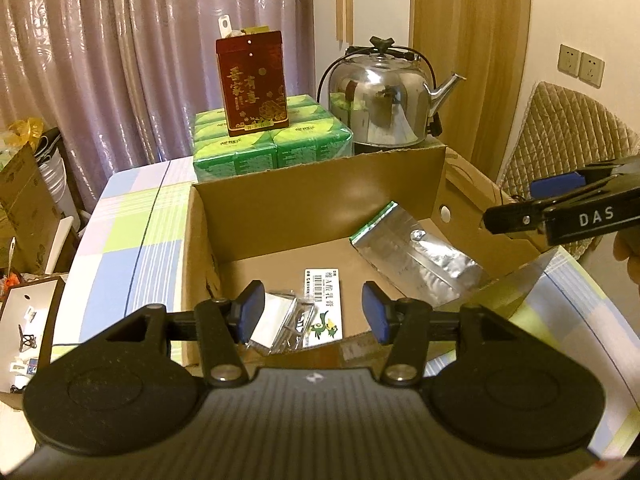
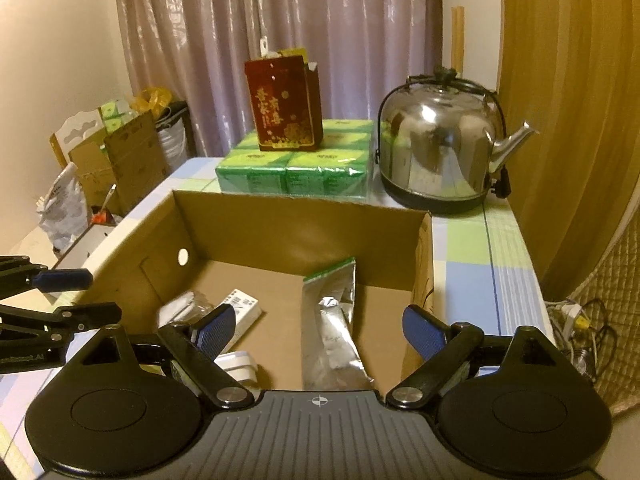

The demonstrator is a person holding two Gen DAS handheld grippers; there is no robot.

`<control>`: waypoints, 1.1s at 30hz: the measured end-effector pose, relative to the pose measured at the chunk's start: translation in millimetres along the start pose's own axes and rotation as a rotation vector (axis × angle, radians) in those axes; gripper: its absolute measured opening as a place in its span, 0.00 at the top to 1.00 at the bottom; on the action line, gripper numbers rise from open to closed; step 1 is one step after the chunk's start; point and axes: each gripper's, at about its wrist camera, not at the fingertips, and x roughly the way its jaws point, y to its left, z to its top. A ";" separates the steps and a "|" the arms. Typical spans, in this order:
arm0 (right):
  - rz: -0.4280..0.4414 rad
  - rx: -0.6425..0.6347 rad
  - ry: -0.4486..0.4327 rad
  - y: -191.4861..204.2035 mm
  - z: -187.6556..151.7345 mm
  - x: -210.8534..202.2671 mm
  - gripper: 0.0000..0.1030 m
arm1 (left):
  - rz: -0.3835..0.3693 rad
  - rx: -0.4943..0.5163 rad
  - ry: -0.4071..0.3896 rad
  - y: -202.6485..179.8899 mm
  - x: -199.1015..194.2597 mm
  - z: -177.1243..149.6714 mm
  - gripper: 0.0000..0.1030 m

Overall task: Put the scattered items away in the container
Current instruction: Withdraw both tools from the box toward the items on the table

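Note:
An open cardboard box (image 1: 320, 196) (image 2: 296, 220) stands on the checked tablecloth. Inside it lie a silver foil pouch (image 1: 420, 256) (image 2: 332, 328), a white barcoded carton (image 1: 324, 304) (image 2: 244, 308) and a clear plastic packet (image 1: 280, 320) (image 2: 188, 304). A small white object (image 2: 238, 364) rests near the box's front wall. My left gripper (image 1: 313, 312) (image 2: 96, 296) hovers over the box's near edge, open, nothing between its blue pads. My right gripper (image 2: 318, 330) (image 1: 512, 204) hangs above the pouch, open wide and not touching it.
Behind the box sit green tissue packs (image 1: 272, 140) with a red printed carton (image 1: 252, 84) on top, and a steel kettle (image 1: 384, 96) (image 2: 436, 152). A quilted chair (image 1: 560, 140) stands at the right. Cardboard boxes and bags (image 2: 120, 152) crowd the left.

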 end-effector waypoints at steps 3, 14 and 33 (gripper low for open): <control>0.004 -0.010 -0.010 6.3 -0.6 -14.0 0.14 | 0.005 -0.004 -0.008 -0.7 -12.4 -2.6 0.51; 0.018 -0.086 -0.027 33.5 -21.8 -63.2 0.14 | 0.037 -0.015 -0.019 0.7 -63.6 -23.8 0.46; 0.045 -0.133 0.051 56.6 -102.6 -95.3 0.13 | 0.081 -0.072 0.050 10.2 -131.7 -115.1 0.24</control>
